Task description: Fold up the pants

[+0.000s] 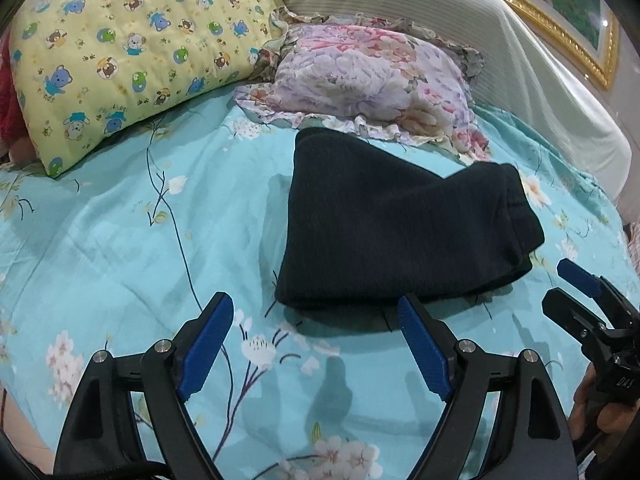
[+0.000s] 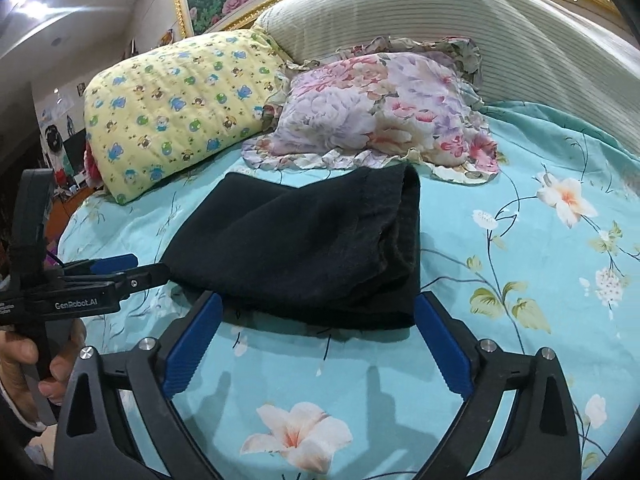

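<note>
Dark navy knit pants (image 1: 392,220) lie folded into a thick bundle on my turquoise floral bedsheet (image 1: 120,240), just before the frilled floral pillow (image 1: 372,80). My left gripper (image 1: 316,320) and right gripper (image 2: 318,316) hang spread wide, holding nothing. Only the right view shows the bundle's open layered end (image 2: 404,236).

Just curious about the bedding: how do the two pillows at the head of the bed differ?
The yellow pillow carries small cartoon bears; the floral pillow has big pink and lilac blooms. The yellow pillow has plain edges; the floral pillow has a ruffled frill. The yellow pillow looks longer and plumper. Both rest on the turquoise sheet, side by side.
</note>
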`<state>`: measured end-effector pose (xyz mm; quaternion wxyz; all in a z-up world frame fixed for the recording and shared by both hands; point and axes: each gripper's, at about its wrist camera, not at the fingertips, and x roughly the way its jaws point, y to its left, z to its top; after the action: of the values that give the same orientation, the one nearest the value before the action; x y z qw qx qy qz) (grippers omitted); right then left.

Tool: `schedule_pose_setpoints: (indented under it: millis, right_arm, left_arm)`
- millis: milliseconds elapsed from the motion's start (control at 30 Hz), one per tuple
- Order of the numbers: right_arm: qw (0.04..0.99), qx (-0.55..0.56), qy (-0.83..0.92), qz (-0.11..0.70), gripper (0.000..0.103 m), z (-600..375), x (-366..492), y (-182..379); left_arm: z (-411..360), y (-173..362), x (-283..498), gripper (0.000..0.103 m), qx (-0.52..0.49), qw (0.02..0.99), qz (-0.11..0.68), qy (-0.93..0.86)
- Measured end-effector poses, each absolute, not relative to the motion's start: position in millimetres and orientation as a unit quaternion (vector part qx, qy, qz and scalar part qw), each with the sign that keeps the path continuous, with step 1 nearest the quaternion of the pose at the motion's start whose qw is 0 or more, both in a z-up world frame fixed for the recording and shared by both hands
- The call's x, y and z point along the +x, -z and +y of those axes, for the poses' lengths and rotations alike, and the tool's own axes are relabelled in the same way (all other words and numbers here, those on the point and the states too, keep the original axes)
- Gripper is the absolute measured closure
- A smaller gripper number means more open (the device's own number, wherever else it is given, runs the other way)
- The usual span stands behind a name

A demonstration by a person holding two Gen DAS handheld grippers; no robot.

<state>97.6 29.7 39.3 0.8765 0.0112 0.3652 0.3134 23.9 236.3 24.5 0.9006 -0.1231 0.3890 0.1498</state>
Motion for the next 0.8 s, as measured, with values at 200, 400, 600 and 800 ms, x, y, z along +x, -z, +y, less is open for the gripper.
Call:
schedule_pose_setpoints:
  millis: [200,400,600,800]
  right_arm:
    - [0.879,0.011,-0.312,0.360,0.006,32,88,-34]
    - [0.878,0.015,-0.311,0.364,0.006,36,86,-27]
    - [0.871,0.015,-0.316,0.375,0.006,43,86,-18]
    - [0.870,0.013,-0.316,0.379,0.006,47,89,-13]
  left_arm:
    - [228,-19,19,0.018,-0.108,0.902,0.389,-0.154]
    - [215,-15,22,0.017,-0.081,0.905,0.389,-0.151]
    - [209,-8,29,0.017,-0.074,0.902,0.399,-0.148]
    - [210,2,36,0.016,-0.072,0.896,0.411,-0.150]
